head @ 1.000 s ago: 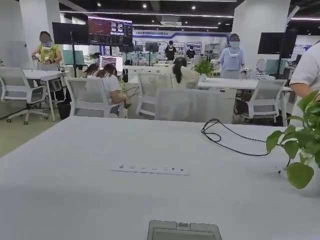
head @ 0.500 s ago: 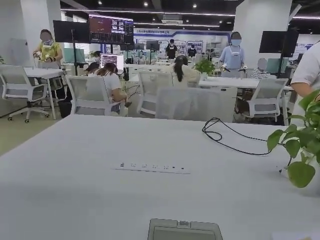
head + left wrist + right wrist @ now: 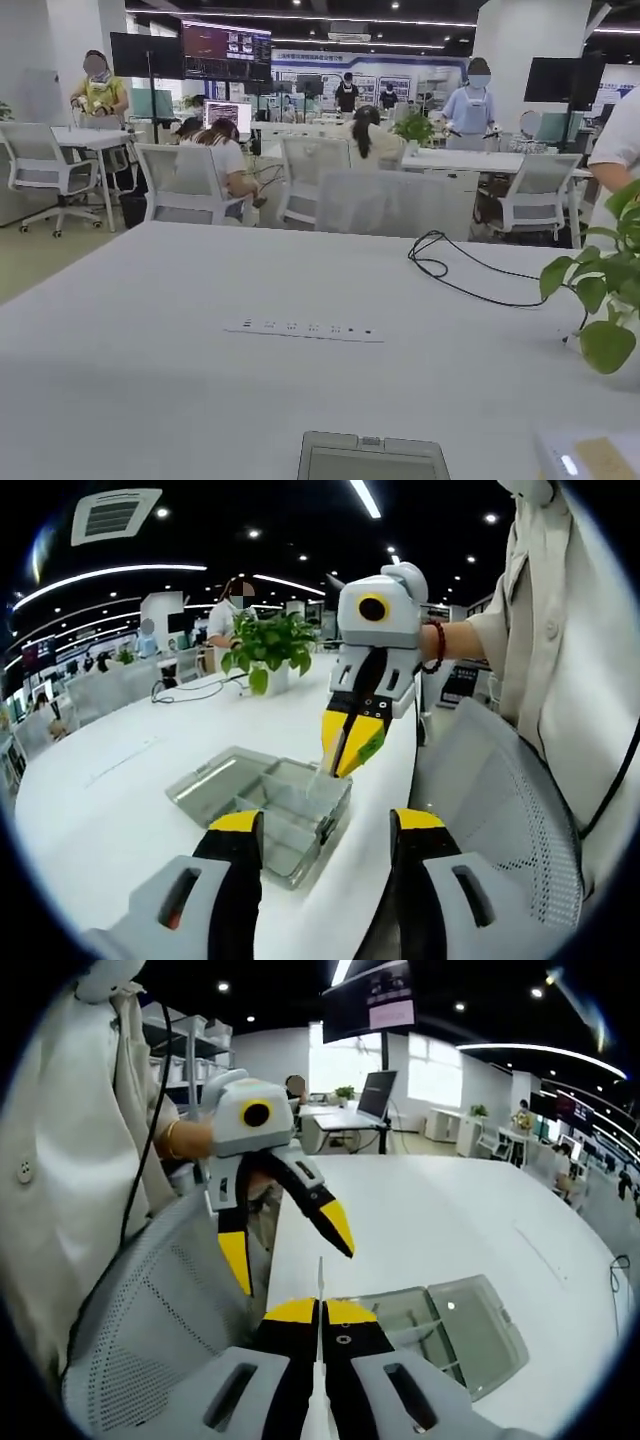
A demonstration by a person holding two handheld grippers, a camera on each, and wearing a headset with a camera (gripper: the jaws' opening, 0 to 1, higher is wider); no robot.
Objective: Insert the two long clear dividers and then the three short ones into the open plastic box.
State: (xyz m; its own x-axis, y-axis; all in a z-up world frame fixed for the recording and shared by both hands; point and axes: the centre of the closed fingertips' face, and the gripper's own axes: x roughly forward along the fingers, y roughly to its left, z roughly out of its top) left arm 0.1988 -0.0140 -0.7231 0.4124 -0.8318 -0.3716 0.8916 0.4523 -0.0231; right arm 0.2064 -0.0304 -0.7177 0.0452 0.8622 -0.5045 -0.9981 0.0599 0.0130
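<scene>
Left gripper view: the left hand-held gripper (image 3: 328,825) gapes wide and empty, just beside the box (image 3: 215,780) on the worktop (image 3: 100,810). The right hand-held gripper (image 3: 345,765), clamped tight on a clear divider (image 3: 320,1270), points down over the box from a level forearm (image 3: 470,638). A plant (image 3: 265,645) stands well behind the box.

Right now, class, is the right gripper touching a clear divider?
Touching. In the right gripper view, the right gripper has its jaws shut on the thin clear divider, which stands up between them.
</scene>
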